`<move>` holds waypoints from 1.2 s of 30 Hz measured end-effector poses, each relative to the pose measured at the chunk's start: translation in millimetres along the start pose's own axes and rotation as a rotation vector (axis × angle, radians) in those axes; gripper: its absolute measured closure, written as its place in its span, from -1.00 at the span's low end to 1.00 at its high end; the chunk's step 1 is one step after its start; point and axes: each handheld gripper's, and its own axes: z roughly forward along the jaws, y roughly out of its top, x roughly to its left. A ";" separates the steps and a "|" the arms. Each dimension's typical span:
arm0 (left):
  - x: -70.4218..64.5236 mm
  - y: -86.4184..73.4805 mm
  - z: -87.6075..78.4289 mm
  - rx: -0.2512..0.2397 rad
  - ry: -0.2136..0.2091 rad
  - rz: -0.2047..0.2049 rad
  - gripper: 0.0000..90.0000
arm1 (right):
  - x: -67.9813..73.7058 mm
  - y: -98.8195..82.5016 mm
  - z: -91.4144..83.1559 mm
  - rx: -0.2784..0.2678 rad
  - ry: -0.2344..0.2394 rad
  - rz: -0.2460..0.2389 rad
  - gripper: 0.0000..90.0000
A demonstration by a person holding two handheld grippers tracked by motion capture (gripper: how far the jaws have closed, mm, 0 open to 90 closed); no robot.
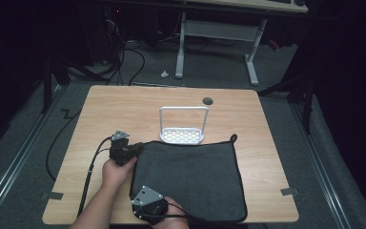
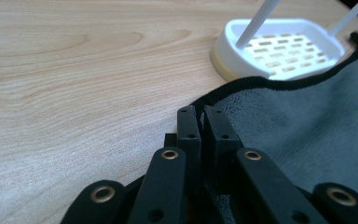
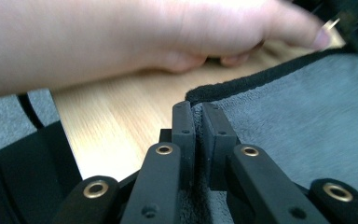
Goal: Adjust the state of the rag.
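A dark grey cloth (image 1: 190,176) lies spread flat on the near half of the wooden table (image 1: 124,109). My left gripper (image 1: 137,150) pinches its far left corner; in the left gripper view the jaws (image 2: 200,114) are closed with the cloth's (image 2: 307,121) black hem between the pads. My right gripper (image 1: 140,190) grips the near left corner. In the right gripper view those jaws (image 3: 198,109) are shut on the cloth (image 3: 298,116) edge, and the person's left hand (image 3: 168,42) crosses the view beyond them.
A white slotted dish with a tall wire handle (image 1: 182,137) stands just past the cloth's far edge, close to my left gripper (image 2: 279,49). A round cable hole (image 1: 208,100) sits near the table's far edge. A desk frame stands on the floor beyond.
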 end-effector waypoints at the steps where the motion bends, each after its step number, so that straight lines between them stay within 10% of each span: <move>1: 0.4 -0.3 -1.0 -0.007 -0.003 -0.006 0.90 | -0.3 2.6 -3.3 -0.010 -0.004 -0.005 0.90; 8: 7.9 -3.9 -16.9 -0.072 -0.029 -0.090 0.90 | 3.3 18.5 -16.1 -0.074 -0.012 -0.032 0.90; 24: 45.7 2.6 -87.1 -0.120 0.068 -0.100 0.91 | 34.6 63.4 6.6 -0.160 0.068 -0.100 0.90; 36: -20.6 26.8 -43.6 -0.128 0.057 -0.037 0.90 | 4.2 36.9 -45.2 -0.170 -0.046 -0.090 0.90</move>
